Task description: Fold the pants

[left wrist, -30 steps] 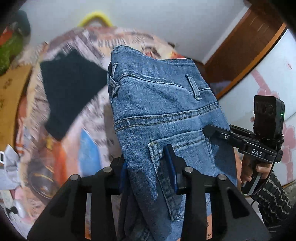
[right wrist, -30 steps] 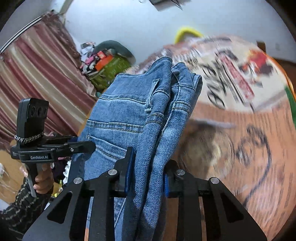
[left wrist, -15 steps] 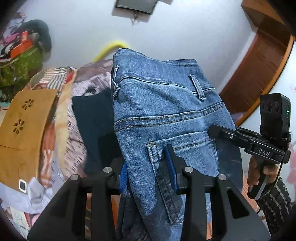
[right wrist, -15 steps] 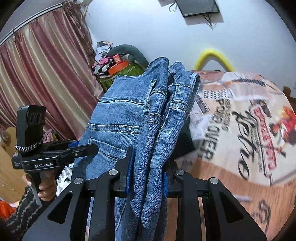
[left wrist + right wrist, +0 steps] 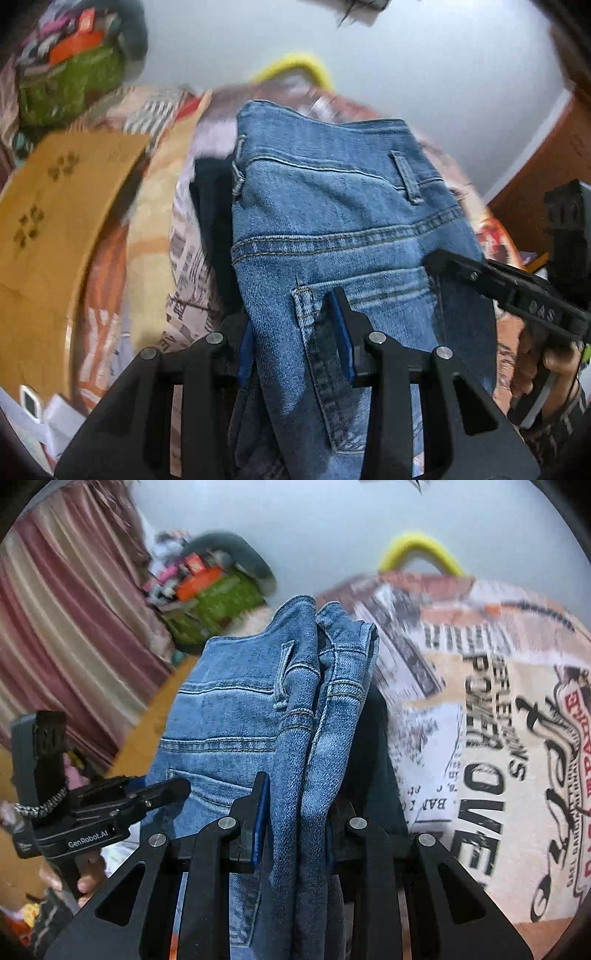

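Both grippers clamp the folded blue jeans (image 5: 332, 229), carrying them above the printed bedspread (image 5: 480, 709). The left gripper (image 5: 295, 343) pinches the denim by the back pocket, and the right gripper (image 5: 299, 808) squeezes the bunched edge on the other side. A dark garment (image 5: 210, 221) lies on the bed beneath, left of the jeans.

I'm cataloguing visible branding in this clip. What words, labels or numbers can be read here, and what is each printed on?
"GenRobot.AI": on the left gripper body, right wrist view.
"DAS", partly blurred: on the right gripper body, left wrist view.
"POWER", "OVE", "PARK": partial, on the printed bedspread.
Smaller bedspread print: too blurred to read.
Jeans: no text visible.
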`<state>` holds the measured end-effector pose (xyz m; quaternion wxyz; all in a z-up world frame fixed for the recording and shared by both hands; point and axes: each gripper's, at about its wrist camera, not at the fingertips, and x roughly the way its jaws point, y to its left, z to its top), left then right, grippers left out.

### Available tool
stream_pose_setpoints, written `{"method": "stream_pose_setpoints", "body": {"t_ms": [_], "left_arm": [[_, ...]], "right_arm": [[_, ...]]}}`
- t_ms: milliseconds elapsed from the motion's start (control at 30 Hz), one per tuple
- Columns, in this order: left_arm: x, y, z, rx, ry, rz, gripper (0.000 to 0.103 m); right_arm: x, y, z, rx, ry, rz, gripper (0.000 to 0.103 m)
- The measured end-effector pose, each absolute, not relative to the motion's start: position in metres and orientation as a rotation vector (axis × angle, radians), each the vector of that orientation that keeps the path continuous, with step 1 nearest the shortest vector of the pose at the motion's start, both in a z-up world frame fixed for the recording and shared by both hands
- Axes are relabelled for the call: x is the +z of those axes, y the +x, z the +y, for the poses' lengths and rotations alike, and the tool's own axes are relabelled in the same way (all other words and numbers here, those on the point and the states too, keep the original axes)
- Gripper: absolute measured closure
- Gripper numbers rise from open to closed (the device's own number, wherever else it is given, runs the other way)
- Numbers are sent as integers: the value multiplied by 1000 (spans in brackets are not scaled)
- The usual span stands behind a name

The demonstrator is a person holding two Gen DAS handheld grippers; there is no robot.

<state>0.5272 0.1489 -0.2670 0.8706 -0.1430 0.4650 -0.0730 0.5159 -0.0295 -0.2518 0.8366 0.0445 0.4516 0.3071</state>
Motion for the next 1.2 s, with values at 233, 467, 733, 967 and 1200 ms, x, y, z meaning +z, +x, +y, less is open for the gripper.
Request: {"method": "stream_pose_setpoints", "body": {"t_ms": [233,467,733,967,1200], "left_arm": [[-318,536,140,-100,-240,1030,66],[-269,490,128,-89,-131,994,66],[-151,401,113,-87,-85,783,65],[-62,297,95,-110,-101,572,65],[-19,182,70,-79,-51,389,65]], "right_arm": [[-280,509,-27,590,-12,981,77],[-245,471,-48,598,-98,910,75],[-155,391,-74,658,-71,696,75],[-73,288,-93,719,10,459,75],[-45,188,-103,705,3,287,75]]}}
